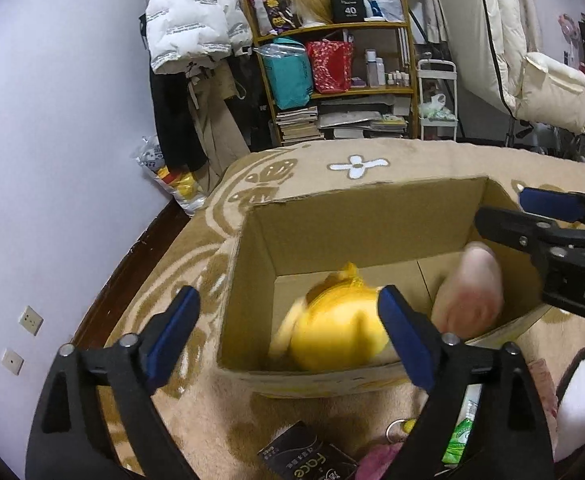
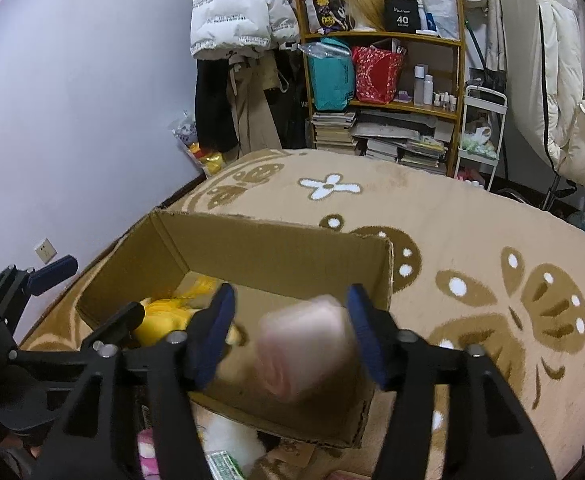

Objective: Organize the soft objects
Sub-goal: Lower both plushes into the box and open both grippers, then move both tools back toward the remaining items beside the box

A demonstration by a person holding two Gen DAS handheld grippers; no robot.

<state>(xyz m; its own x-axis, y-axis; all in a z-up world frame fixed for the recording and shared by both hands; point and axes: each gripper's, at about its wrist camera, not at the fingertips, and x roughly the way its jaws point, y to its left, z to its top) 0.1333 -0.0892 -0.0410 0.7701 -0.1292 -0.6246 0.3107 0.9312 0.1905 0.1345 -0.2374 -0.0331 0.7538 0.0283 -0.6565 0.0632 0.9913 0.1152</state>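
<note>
An open cardboard box [image 1: 356, 216] [image 2: 276, 248] stands on the beige patterned blanket. A yellow plush toy [image 1: 332, 328] [image 2: 164, 316], motion-blurred, is inside the box at its near left. A pink soft toy [image 1: 472, 292] [image 2: 304, 344], also blurred, is in the air over the box's right part, loose between the spread right fingers. My left gripper [image 1: 288, 336] is open and empty above the box's near rim. My right gripper [image 2: 292, 336] is open; it also shows from the side in the left wrist view [image 1: 524, 216].
The blanket [image 2: 472, 240] covers a bed. Small items lie in front of the box: a black packet [image 1: 304, 456], a green packet [image 1: 460, 436], a white fluffy toy [image 2: 232, 436]. A cluttered shelf [image 1: 332, 72], hanging coats and a white cart [image 1: 436, 100] stand behind.
</note>
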